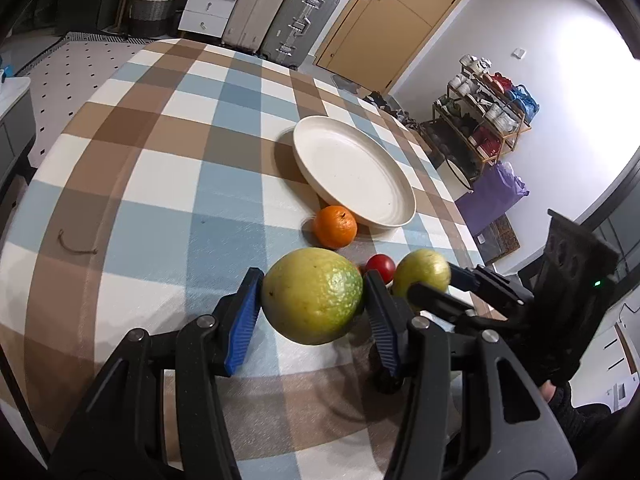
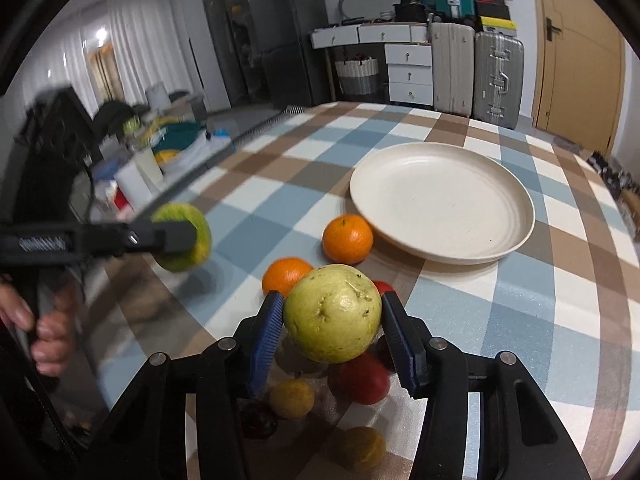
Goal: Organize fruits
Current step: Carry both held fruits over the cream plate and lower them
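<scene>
Left to right: the left gripper [image 1: 312,312] is closed on a big green-yellow citrus [image 1: 313,295], jaws pressed to both its flanks, fruit carried clear of the checked bench [image 1: 168,184]. From the right wrist view the same fruit [image 2: 182,236] is seen off to the left, blurred, w/ a hand [image 2: 48,332] on the handle. The right gripper [image 2: 332,328] is closed on a pale green guava [image 2: 333,313], pads tight on each side, also held above the bench.

The step in hand is judged to be carrying both fruits to the empty white plate [image 2: 516,232], which sits beyond the pile, approx. centre-right. For a clean job, grip pressure should be kept as is, esp. on the round citrus, which could roll out if loosened. Both fruits should be brought over the rim, lowered till resting on the plate floor, and only then released. The two loads should be set apart so neither is knocked, and the mandarin touching the rim should be avoided.

Count, right wrist view: 1 plate; 2 orange mandarins [image 2: 347,239], [image 2: 286,274]; 1 red fruit [image 2: 366,380] under the guava, w/ another red bit behind it, unclear; 2 small yellowish fruits [image 2: 291,398], [image 2: 362,448]; 1 dark red fruit [image 2: 258,420]; plus the 2 held.
</scene>
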